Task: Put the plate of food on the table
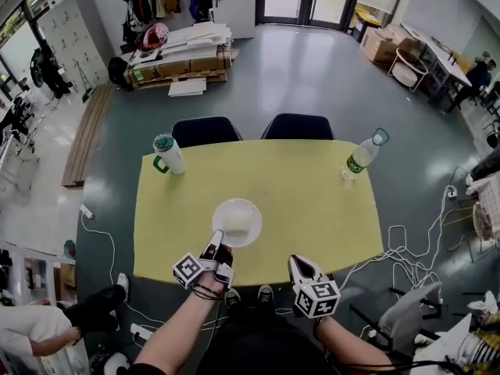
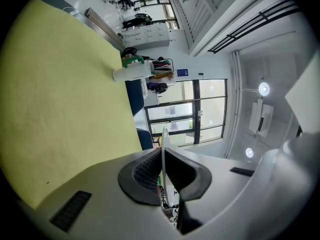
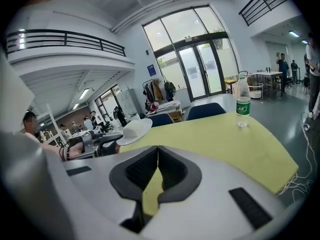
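A white plate (image 1: 237, 222) with a pale block of food (image 1: 239, 224) on it is over the near middle of the yellow table (image 1: 312, 201). My left gripper (image 1: 216, 241) is shut on the plate's near rim. In the left gripper view the rim (image 2: 163, 144) runs edge-on between the pressed pads of the left gripper (image 2: 162, 158). The right gripper view shows the plate (image 3: 134, 130) tilted and slightly raised over the table. My right gripper (image 1: 296, 262) hangs at the table's front edge, and in its own view the right gripper (image 3: 157, 156) is shut on nothing.
A white bottle with a green lid (image 1: 167, 153) stands at the far left of the table, a clear water bottle (image 1: 362, 156) at the far right. Two dark chairs (image 1: 205, 130) (image 1: 297, 126) sit behind it. Cables (image 1: 406, 248) lie on the floor at right.
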{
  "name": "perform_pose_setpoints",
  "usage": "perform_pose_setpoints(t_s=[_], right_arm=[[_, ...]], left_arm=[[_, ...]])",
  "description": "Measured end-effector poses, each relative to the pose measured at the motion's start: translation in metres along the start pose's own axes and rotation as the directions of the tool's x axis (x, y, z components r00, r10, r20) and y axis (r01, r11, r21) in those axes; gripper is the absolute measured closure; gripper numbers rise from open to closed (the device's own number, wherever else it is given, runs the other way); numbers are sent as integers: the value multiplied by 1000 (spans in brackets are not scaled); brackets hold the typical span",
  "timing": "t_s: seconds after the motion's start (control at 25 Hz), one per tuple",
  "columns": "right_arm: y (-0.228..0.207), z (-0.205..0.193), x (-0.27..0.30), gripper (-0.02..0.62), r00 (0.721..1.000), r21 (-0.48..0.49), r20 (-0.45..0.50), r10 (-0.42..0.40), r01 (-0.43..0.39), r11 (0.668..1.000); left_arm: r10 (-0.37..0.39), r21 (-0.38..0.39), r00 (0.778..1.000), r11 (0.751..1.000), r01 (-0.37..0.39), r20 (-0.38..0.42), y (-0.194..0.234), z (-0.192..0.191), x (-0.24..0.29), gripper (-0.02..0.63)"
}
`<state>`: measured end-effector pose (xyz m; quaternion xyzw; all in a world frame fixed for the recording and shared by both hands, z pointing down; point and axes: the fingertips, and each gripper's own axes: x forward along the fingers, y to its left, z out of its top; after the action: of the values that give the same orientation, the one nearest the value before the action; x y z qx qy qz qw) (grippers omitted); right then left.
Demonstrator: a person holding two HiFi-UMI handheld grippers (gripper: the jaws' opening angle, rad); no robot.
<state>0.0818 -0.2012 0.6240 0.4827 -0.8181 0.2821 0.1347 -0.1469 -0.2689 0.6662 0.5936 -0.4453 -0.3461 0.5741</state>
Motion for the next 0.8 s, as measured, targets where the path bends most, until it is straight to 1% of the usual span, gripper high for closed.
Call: perform_pose_setpoints(t_s=[0.08,0.2,0.4,0.6,0.68,0.8], right_arm=[[-3,-2,4,581,1000,0,-4,-4,4,1000],[-9,-4,11,581,1000,3,-19,-11,11,1000],[-23,-13,20,583,999,11,-49,-19,20,1000],[-29,-16,34,583,998,11,-65,-10,11,1000],[-30,-18,39,582,998,12,-68,-6,6,1000],[-35,-18,45,583,998,7,-63,-9,10,1000]], left_arm=[[-22,-12,1000,1000,22,-2,15,5,12,586],[-23,-22,1000,999,23,-3,39,12,30,586],[-36,-58,999,998,35,-13,71,8,57,586],[-37,-54,999,998,36,-11,97,8,83,586],[-21,-56,1000,998,20,-6,114,9,89,586],[22,-36,1000,999,-22,-1,139,10,97,586]])
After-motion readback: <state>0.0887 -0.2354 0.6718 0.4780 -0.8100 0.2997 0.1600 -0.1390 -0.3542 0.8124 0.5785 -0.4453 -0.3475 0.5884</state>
